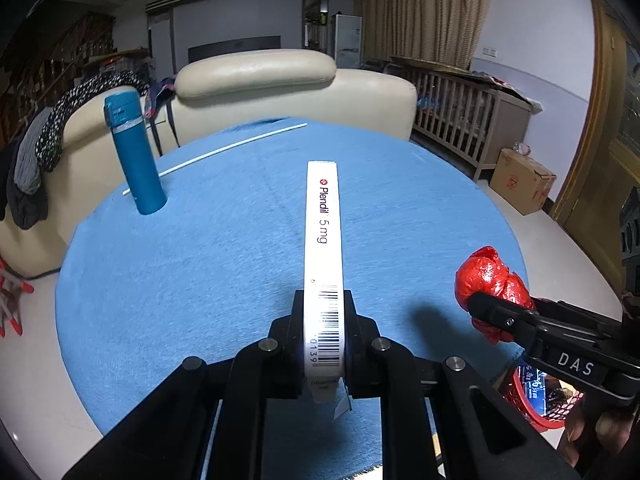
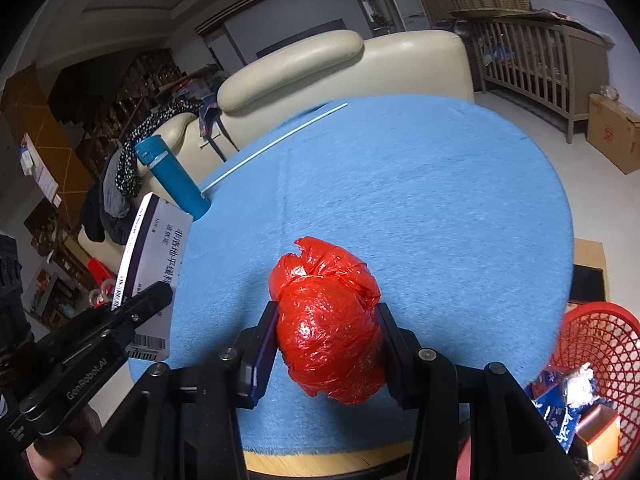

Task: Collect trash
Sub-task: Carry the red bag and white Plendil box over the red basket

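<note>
My left gripper (image 1: pixel 323 300) is shut on a white medicine box (image 1: pixel 322 248), held edge-up above the blue-covered round table (image 1: pixel 200 280). The box also shows in the right wrist view (image 2: pixel 150 256), at the left. My right gripper (image 2: pixel 328 312) is shut on a crumpled red plastic bag (image 2: pixel 326 320), held above the table's near side. The bag also shows in the left wrist view (image 1: pixel 490 284), at the right. A red mesh basket (image 2: pixel 592 340) with several bits of trash stands low beside the table at the right.
A blue bottle (image 1: pixel 134 156) stands at the table's far left. A thin white stick (image 1: pixel 224 150) lies along the far edge. A cream sofa (image 1: pixel 280 88) stands behind the table. A wooden crib (image 1: pixel 464 120) and a cardboard box (image 1: pixel 520 180) stand at the right.
</note>
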The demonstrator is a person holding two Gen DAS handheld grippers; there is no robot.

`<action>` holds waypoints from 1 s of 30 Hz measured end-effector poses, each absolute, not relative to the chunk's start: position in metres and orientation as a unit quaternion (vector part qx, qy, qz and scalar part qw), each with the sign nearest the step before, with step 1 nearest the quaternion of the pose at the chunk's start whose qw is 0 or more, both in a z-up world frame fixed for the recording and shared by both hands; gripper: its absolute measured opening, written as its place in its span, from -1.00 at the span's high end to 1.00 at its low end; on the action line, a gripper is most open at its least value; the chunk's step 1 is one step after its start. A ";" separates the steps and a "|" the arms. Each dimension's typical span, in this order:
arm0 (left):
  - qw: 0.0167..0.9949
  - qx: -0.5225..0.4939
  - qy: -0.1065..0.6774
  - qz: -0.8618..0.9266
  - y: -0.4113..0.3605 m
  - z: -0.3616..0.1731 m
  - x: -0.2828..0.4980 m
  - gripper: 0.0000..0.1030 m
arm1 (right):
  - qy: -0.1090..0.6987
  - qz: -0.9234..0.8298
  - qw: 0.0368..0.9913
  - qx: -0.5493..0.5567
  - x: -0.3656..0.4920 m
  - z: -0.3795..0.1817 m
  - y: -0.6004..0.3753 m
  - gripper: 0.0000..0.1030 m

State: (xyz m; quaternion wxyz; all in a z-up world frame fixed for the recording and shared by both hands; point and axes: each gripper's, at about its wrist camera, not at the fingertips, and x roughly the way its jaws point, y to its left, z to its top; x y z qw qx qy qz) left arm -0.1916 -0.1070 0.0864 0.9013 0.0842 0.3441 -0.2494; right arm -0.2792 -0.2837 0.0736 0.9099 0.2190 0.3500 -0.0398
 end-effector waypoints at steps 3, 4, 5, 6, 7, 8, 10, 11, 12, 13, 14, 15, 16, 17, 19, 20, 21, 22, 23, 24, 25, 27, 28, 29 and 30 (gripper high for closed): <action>0.899 0.090 0.344 -0.255 -0.112 0.084 -0.195 0.70 | 0.349 -0.044 0.909 0.224 -0.284 0.071 -0.289 0.05; 0.899 0.092 0.345 -0.256 -0.113 0.083 -0.196 0.70 | 0.349 -0.045 0.909 0.225 -0.286 0.070 -0.290 0.05; 0.898 0.094 0.346 -0.257 -0.115 0.082 -0.197 0.70 | 0.349 -0.046 0.908 0.226 -0.287 0.069 -0.290 0.05; 0.897 0.095 0.346 -0.259 -0.116 0.081 -0.198 0.70 | 0.349 -0.047 0.908 0.227 -0.288 0.068 -0.291 0.05; 0.895 0.098 0.347 -0.262 -0.118 0.080 -0.199 0.70 | 0.349 -0.049 0.908 0.229 -0.290 0.067 -0.292 0.05; 0.895 0.100 0.347 -0.263 -0.119 0.080 -0.201 0.70 | 0.349 -0.050 0.907 0.229 -0.291 0.067 -0.293 0.05; 0.893 0.106 0.346 -0.268 -0.124 0.079 -0.204 0.70 | 0.348 -0.055 0.907 0.232 -0.294 0.065 -0.297 0.05; 0.892 0.108 0.346 -0.270 -0.126 0.078 -0.206 0.70 | 0.347 -0.057 0.906 0.234 -0.296 0.065 -0.299 0.05; 0.891 0.111 0.347 -0.273 -0.129 0.078 -0.208 0.70 | 0.346 -0.059 0.906 0.236 -0.298 0.064 -0.301 0.05; 0.890 0.114 0.346 -0.275 -0.131 0.078 -0.209 0.70 | 0.345 -0.061 0.906 0.239 -0.300 0.063 -0.303 0.05; 0.889 0.117 0.346 -0.277 -0.133 0.077 -0.211 0.70 | 0.345 -0.063 0.905 0.240 -0.303 0.062 -0.305 0.05; 0.888 0.119 0.346 -0.278 -0.135 0.077 -0.212 0.70 | 0.344 -0.065 0.905 0.242 -0.305 0.062 -0.307 0.05; 0.887 0.121 0.346 -0.280 -0.138 0.077 -0.213 0.70 | 0.342 -0.068 0.905 0.244 -0.308 0.061 -0.310 0.05; 0.886 0.124 0.345 -0.283 -0.140 0.077 -0.215 0.70 | 0.342 -0.070 0.904 0.246 -0.310 0.061 -0.313 0.05; 0.884 0.129 0.345 -0.288 -0.145 0.077 -0.217 0.70 | 0.339 -0.076 0.905 0.248 -0.315 0.061 -0.319 0.05; 0.883 0.132 0.345 -0.291 -0.148 0.077 -0.219 0.70 | 0.337 -0.079 0.905 0.249 -0.318 0.061 -0.322 0.05; 0.881 0.134 0.345 -0.293 -0.150 0.077 -0.219 0.70 | 0.336 -0.081 0.905 0.250 -0.320 0.061 -0.324 0.05; 0.880 0.137 0.345 -0.297 -0.153 0.077 -0.221 0.70 | 0.334 -0.085 0.904 0.251 -0.323 0.062 -0.328 0.05; 0.879 0.139 0.346 -0.299 -0.156 0.076 -0.223 0.70 | 0.331 -0.089 0.904 0.254 -0.327 0.062 -0.332 0.05; 0.877 0.141 0.346 -0.302 -0.159 0.076 -0.224 0.70 | 0.330 -0.092 0.904 0.255 -0.328 0.062 -0.335 0.05; 0.875 0.144 0.346 -0.306 -0.163 0.075 -0.226 0.70 | 0.328 -0.096 0.904 0.258 -0.333 0.062 -0.340 0.05; 0.873 0.149 0.345 -0.311 -0.167 0.074 -0.228 0.70 | 0.326 -0.103 0.903 0.261 -0.338 0.062 -0.347 0.05; 0.871 0.151 0.345 -0.314 -0.170 0.074 -0.230 0.70 | 0.324 -0.107 0.902 0.264 -0.341 0.061 -0.351 0.05; 0.870 0.153 0.345 -0.316 -0.171 0.074 -0.231 0.70 | 0.323 -0.110 0.902 0.265 -0.344 0.061 -0.354 0.05; 0.869 0.156 0.345 -0.320 -0.174 0.074 -0.233 0.70 | 0.321 -0.114 0.901 0.267 -0.347 0.060 -0.358 0.05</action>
